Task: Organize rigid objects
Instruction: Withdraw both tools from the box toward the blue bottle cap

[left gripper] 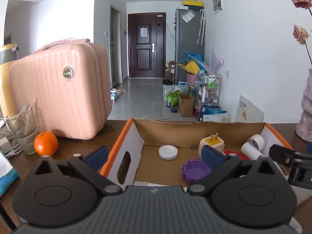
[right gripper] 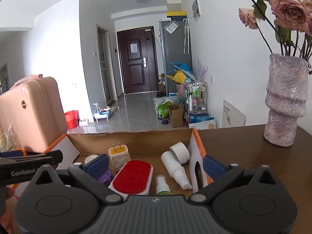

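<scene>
Over the cardboard box (left gripper: 195, 128), both grippers gape empty.
Left gripper (left gripper: 154, 154) straddles the box's left wall, right gripper (right gripper: 156, 164) its right wall; plug adapter (right gripper: 119, 157), red-padded brush (right gripper: 132, 177), purple cap (left gripper: 195, 170) and spray bottle (right gripper: 162, 185) lie inside.

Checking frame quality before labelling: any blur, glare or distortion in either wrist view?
Left wrist: sharp, no motion blur; fisheye bows the walls and darkens the corners; window glare washes out the wall above the pink suitcase. Right wrist: also sharp; same barrel bend; the floor tiles reflect daylight; the cardboard box interior is evenly lit, with soft shadows under the red-topped brush.
</scene>
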